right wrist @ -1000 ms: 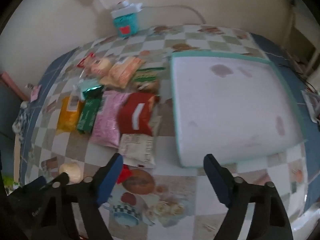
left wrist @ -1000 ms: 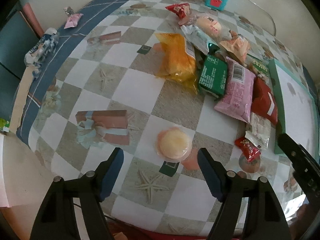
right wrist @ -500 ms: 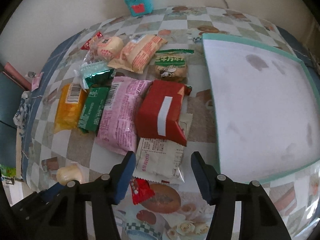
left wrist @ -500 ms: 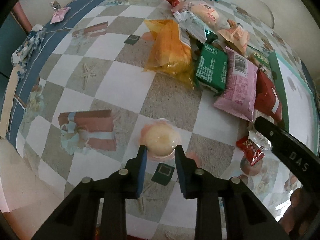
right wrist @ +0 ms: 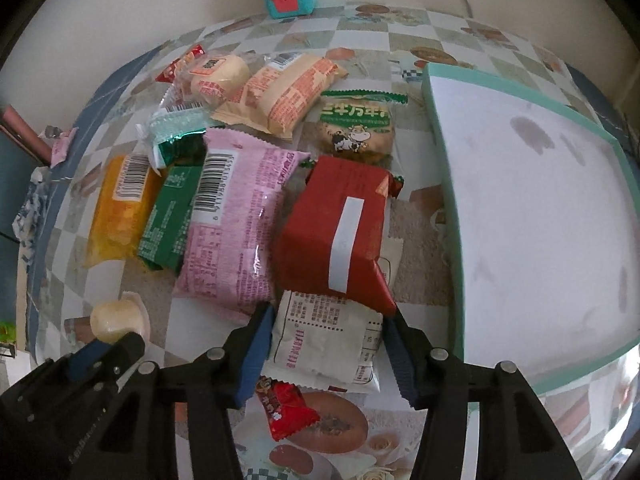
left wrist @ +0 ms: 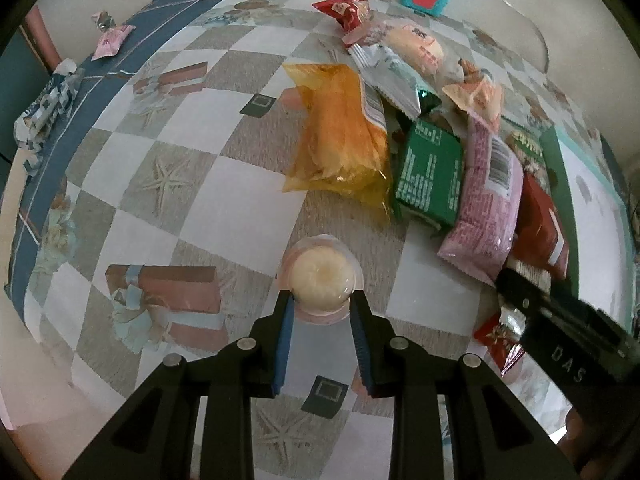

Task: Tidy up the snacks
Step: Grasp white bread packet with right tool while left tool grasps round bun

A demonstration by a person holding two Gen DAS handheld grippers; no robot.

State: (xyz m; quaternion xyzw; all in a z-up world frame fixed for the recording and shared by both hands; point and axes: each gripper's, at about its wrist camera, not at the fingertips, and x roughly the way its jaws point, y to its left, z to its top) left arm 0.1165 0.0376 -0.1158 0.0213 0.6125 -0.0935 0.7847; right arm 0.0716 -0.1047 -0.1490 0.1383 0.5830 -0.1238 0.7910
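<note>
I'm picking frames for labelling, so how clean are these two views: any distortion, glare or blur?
Left wrist view: strong fisheye bending of the checked tablecloth, dark vignette corners, glare on the orange bag; the jelly cup is sharp. Right wrist view: same bending, the tray edge slightly smeared, sheen on the pink packet.
</note>
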